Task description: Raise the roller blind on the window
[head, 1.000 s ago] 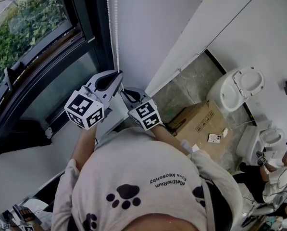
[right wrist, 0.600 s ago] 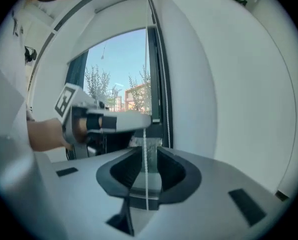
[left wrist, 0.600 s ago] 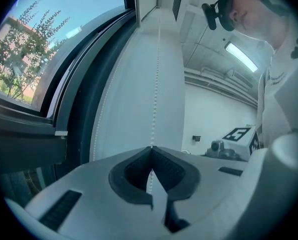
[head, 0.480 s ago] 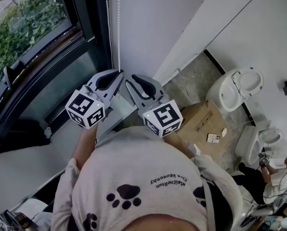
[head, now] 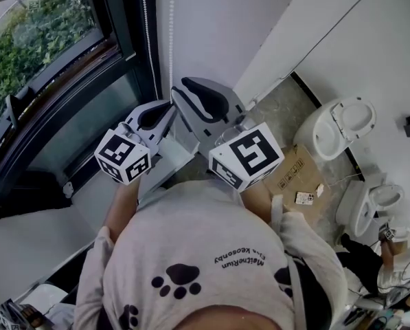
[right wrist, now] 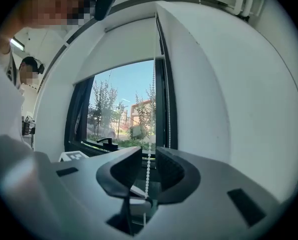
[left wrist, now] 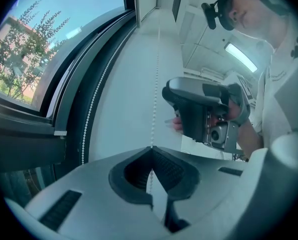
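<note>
The left tongs (left wrist: pixel 151 151) are clamped together on the white beaded plastic blind cord (left wrist: pixel 155 84). The right tongs (right wrist: pixel 149 159) have just opened and stand apart higher up, with the cord running between them.

R gripper (right wrist: pixel 149 156) just opened; bead chain (right wrist: pixel 153 99) btwn jaws, loose.
</note>
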The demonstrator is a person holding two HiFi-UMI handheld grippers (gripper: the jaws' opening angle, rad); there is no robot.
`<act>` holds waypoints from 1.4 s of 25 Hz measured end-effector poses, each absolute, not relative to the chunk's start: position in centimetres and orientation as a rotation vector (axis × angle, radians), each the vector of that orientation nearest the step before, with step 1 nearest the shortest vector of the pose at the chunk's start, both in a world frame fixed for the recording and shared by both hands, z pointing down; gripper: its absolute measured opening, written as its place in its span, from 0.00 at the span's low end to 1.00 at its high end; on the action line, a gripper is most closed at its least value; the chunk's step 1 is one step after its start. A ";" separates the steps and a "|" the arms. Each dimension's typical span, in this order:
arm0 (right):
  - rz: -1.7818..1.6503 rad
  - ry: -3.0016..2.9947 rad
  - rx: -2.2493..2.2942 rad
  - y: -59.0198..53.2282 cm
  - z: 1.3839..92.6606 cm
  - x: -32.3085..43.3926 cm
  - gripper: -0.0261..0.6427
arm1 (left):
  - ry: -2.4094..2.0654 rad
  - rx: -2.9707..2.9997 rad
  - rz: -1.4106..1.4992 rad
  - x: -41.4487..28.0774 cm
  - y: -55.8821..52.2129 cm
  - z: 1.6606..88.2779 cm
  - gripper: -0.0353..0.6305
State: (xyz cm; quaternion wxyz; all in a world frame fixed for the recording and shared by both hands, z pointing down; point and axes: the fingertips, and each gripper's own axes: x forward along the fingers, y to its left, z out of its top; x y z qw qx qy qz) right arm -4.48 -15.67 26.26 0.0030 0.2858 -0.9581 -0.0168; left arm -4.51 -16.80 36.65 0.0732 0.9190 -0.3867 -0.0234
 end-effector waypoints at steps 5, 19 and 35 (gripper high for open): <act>-0.038 -3.055 0.883 -16.2 23.6 -5.8 0.17 | -1.159 2.763 -0.071 -4.3 -16.7 36.6 0.07; -0.096 -3.033 0.939 -17.3 22.3 -6.4 0.06 | -1.146 2.768 -0.077 -4.5 -16.5 36.8 0.07; -0.014 -2.923 0.960 -17.2 29.6 -6.3 0.06 | -1.144 2.674 0.068 -4.4 -16.3 44.0 0.07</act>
